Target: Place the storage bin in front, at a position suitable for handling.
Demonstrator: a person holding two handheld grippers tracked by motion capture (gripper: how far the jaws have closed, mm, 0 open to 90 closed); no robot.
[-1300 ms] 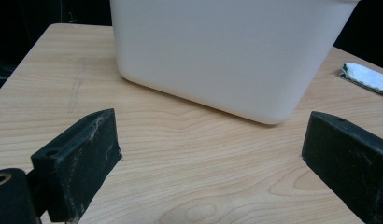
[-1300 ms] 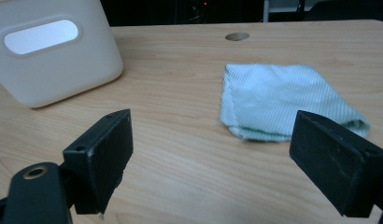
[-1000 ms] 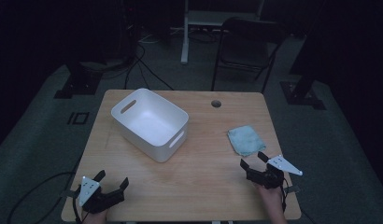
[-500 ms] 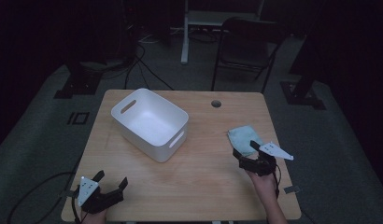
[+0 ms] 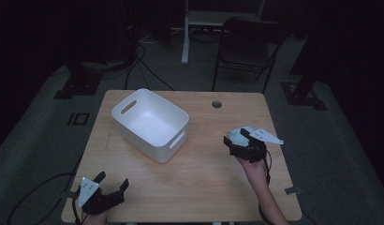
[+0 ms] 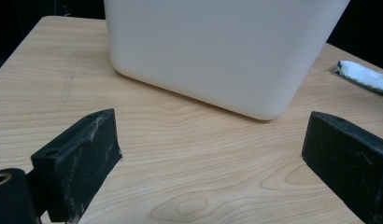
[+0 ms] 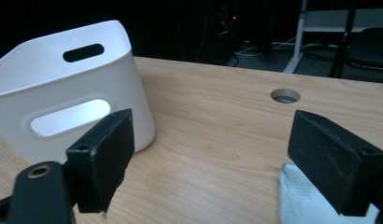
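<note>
both hand-held grippers spread wide, right hand-held gripper (image 5: 236, 137) over pale cloth (image 7: 301, 200), white bin (image 5: 150, 123) nearby

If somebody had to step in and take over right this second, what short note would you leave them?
Right gripper: open, jaws apart over the near edge of the pale cloth, not yet closed on it.
Left gripper: open, idle at the table's near left corner, facing the white bin.
Cloth lies flat on the table's right side; bin stands upright and looks empty.
Done: nothing gripped.
Left, probably: grip the cloth and carry it to the bin.
</note>
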